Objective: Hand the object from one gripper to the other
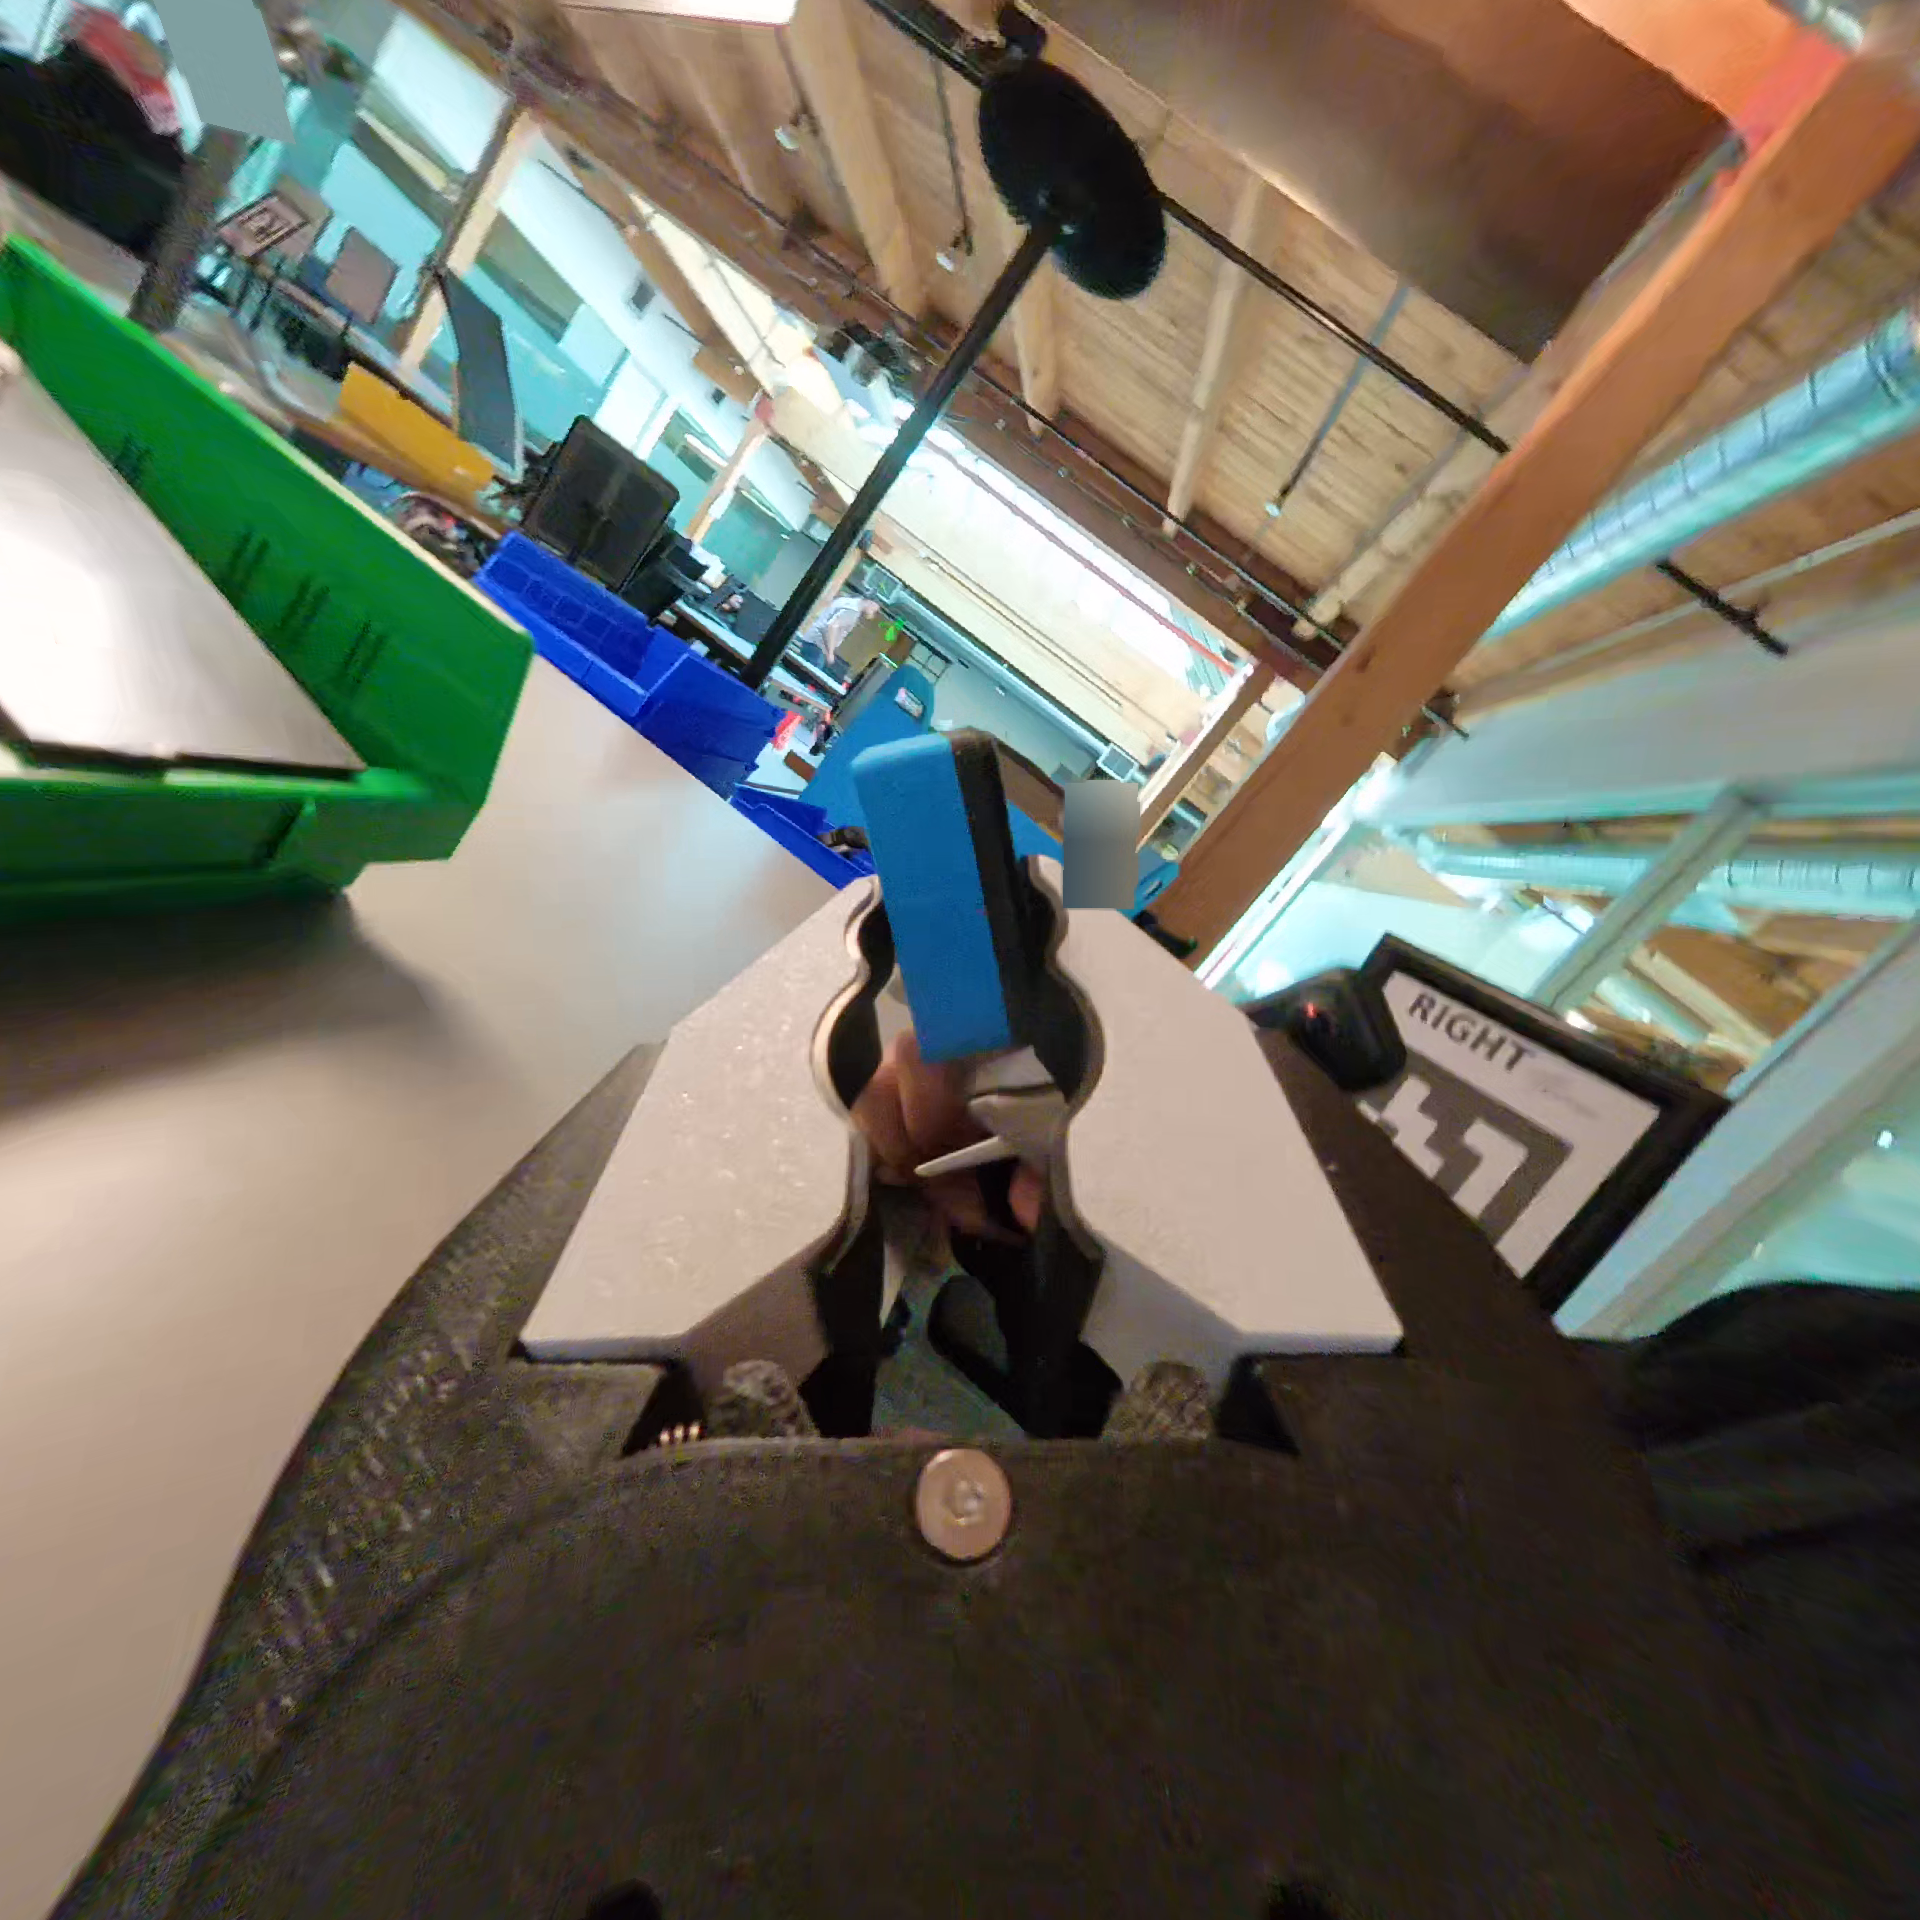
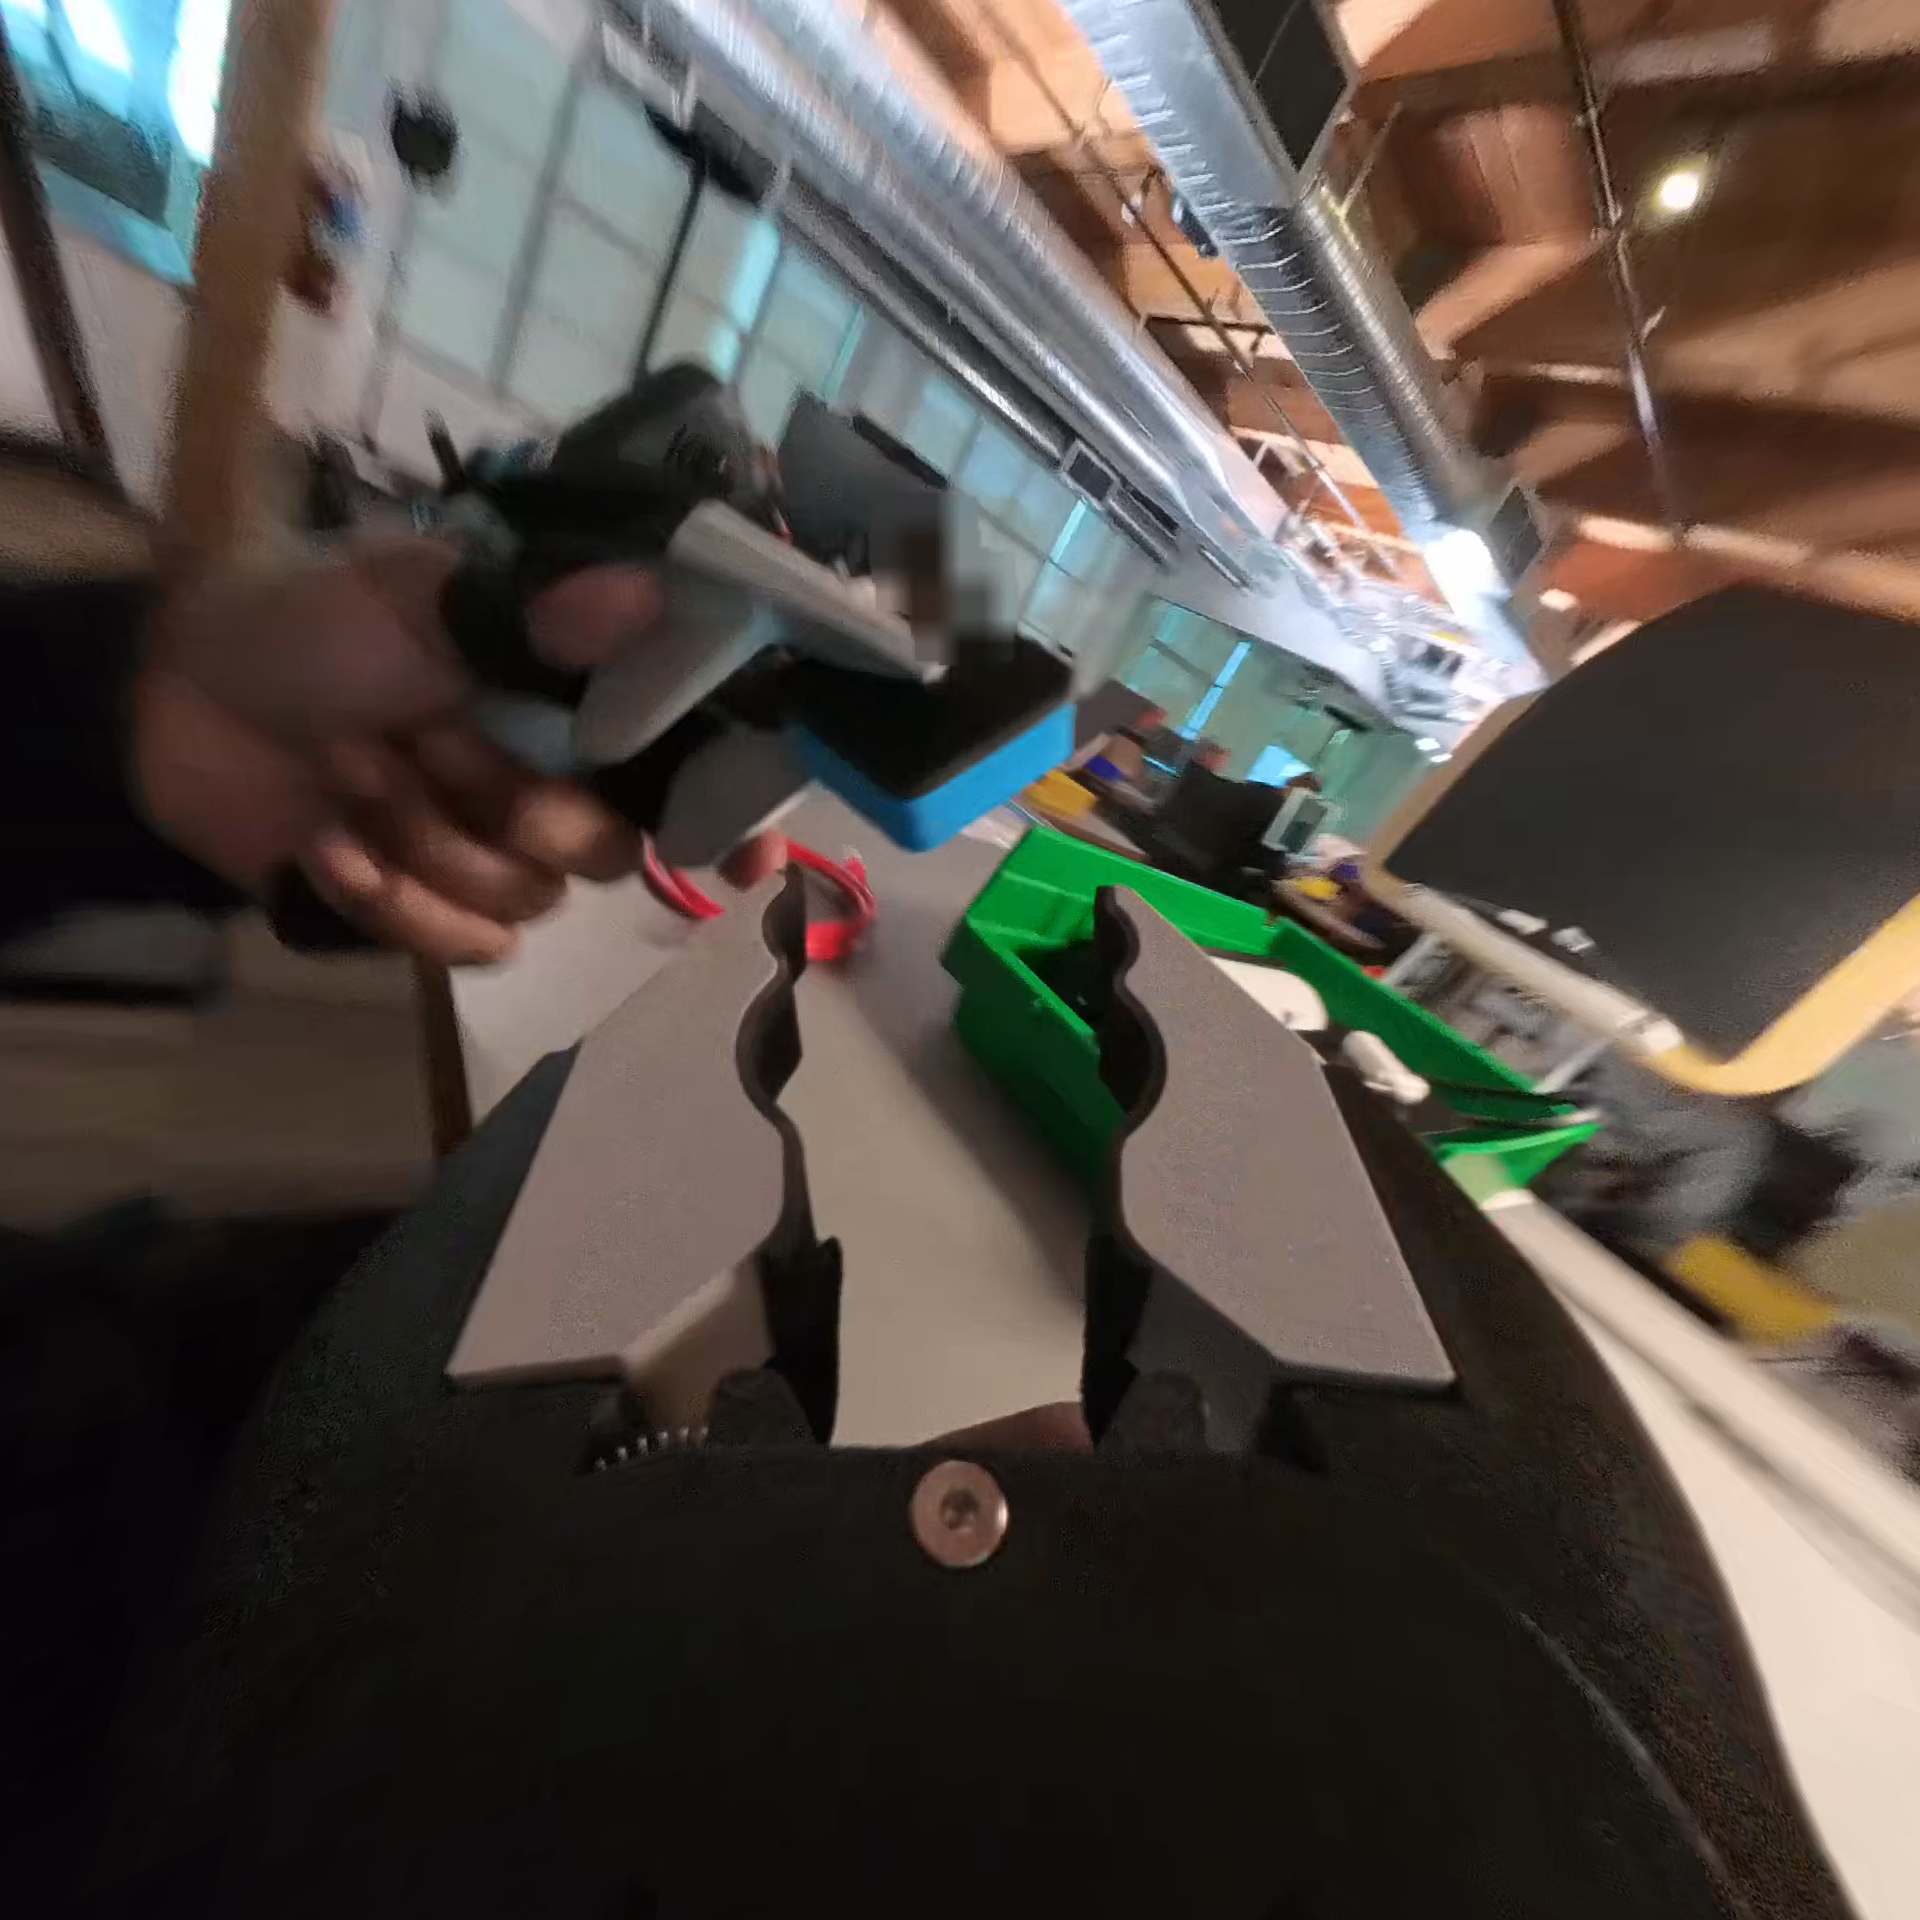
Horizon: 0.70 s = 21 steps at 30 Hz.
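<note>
Under a ceiling of wooden beams and silver ducting, a pale grey table (image 1: 582, 935) fills the lower left of the left wrist view, with a green bin (image 1: 312, 623) standing on it and blue bins (image 1: 665, 665) farther back near a black pole; glass walls and shelving run along the right. The left gripper (image 1: 961, 935) is pinching a blue and black block (image 1: 940, 894), its grey fingers (image 1: 748, 1143) pressed against the block's flat sides. The block's long axis runs along the fingers, its far end sticking out past the tips and tilting slightly left, blue face to the left and black face to the right. In the right wrist view, blurred by motion, the right gripper (image 2: 951, 935) has its jaws spread with nothing between them, above the table (image 2: 935, 1195) and the green bin (image 2: 1018, 997). Up and to its left, a hand (image 2: 343, 748) holds the left gripper (image 2: 831, 707), with the block (image 2: 935, 758) jutting rightward, well apart from the right fingers. A red cable (image 2: 831, 914) lies on the table beyond.
</note>
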### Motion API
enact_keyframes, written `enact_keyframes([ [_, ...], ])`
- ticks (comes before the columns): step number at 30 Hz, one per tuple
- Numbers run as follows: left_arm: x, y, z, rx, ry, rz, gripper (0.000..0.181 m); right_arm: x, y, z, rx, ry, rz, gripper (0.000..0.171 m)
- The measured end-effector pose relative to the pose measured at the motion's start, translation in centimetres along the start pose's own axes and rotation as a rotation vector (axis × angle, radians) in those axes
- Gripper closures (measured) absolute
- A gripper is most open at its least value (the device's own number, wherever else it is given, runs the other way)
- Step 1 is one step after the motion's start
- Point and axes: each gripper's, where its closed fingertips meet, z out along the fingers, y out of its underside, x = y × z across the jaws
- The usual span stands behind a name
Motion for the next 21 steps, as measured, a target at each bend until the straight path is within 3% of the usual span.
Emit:
enact_keyframes([
  [5, 2.1, 1.5, -0.1, -0.083, 0.093, 0.383, 0.156, 1.9, -3.1, -1.4, 0.232, -0.206, 0.670, 0.114],
  [9, 1.9, 3.2, 0.3, -0.153, 0.139, 0.562, 0.156, 3.3, -2.1, -0.9, 0.248, -0.296, 0.926, 0.115],
  [15, 1.3, 3.2, 0.9, -0.178, 0.171, 0.567, 0.156, 1.2, -1.6, 0.3, 0.136, -0.379, 0.902, 0.119],
  [19, 0.8, 3.2, 1.1, -0.195, 0.161, 0.526, 0.157, 0.8, -1.1, 0.7, 0.092, -0.392, 0.911, 0.147],
  [21, 0.5, 3.1, 1.3, -0.200, 0.149, 0.498, 0.157, 1.2, -0.8, 0.8, 0.088, -0.369, 0.925, 0.148],
])
